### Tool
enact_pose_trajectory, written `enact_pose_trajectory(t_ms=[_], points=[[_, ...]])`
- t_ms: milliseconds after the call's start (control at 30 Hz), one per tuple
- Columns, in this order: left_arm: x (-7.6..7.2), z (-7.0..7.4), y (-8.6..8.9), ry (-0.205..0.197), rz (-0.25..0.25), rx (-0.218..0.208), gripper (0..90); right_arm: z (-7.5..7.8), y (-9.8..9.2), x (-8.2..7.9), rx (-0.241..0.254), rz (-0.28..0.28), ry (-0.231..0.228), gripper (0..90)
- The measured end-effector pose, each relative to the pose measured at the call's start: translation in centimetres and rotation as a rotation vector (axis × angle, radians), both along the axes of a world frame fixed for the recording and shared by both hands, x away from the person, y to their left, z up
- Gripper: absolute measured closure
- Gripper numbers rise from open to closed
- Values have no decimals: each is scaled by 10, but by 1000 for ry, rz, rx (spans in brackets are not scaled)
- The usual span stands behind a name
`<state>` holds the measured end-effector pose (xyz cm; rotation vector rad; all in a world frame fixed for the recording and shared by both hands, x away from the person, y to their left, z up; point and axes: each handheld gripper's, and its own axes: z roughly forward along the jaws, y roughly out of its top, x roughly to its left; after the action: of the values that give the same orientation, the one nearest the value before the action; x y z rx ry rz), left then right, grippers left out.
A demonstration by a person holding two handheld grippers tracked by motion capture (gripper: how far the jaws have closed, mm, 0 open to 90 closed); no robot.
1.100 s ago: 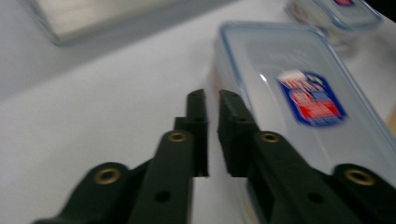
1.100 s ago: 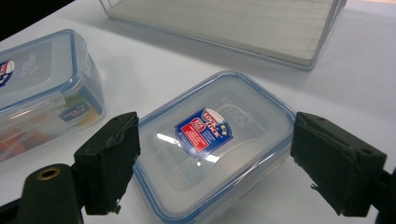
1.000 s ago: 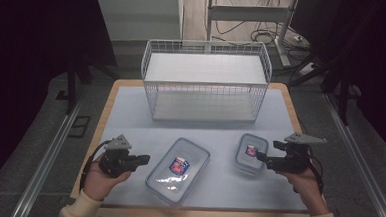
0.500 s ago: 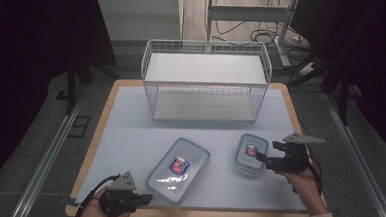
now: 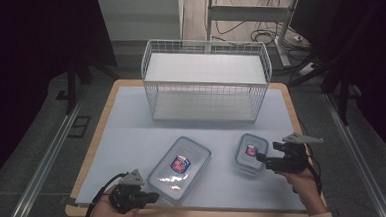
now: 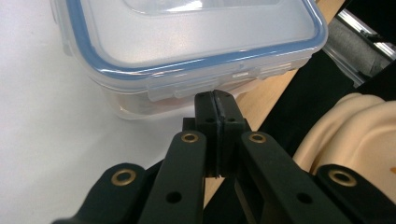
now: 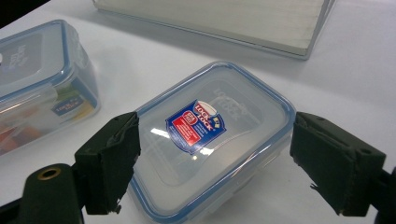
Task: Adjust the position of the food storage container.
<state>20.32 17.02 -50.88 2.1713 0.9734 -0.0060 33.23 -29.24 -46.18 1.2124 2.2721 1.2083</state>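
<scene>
Left gripper (image 5: 149, 197) has dropped back to the worktop's (image 5: 129, 135) near edge, jaws together before the large container (image 6: 187, 51). Right gripper (image 7: 215, 163) unmoved, jaws apart astride the small container (image 7: 210, 140).

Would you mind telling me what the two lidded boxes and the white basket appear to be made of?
Large clear lidded box and small clear lidded box: probably glossy translucent plastic, given the glare, with blue rim seals. White wire basket: likely coated metal wire, given its thin grid.

Two containers (image 5: 180, 169) before basket (image 5: 206, 81)

Bright tabletop (image 5: 129, 135), dark surrounds, overhead glare on lids, soft shadows, slight blur.
</scene>
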Motion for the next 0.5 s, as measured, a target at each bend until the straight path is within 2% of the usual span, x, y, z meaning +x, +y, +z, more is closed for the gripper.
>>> enact_pose_trajectory(t_ms=[100, 467, 500], points=[[8, 1, -2, 0, -3, 4, 900, 0, 0, 0, -3, 1, 1, 156], [46, 1, -10, 14, 9, -24, 900, -1, -2, 1, -7, -2, 6, 156], [46, 1, -10, 14, 9, -24, 900, -1, -2, 1, -7, -2, 6, 156]])
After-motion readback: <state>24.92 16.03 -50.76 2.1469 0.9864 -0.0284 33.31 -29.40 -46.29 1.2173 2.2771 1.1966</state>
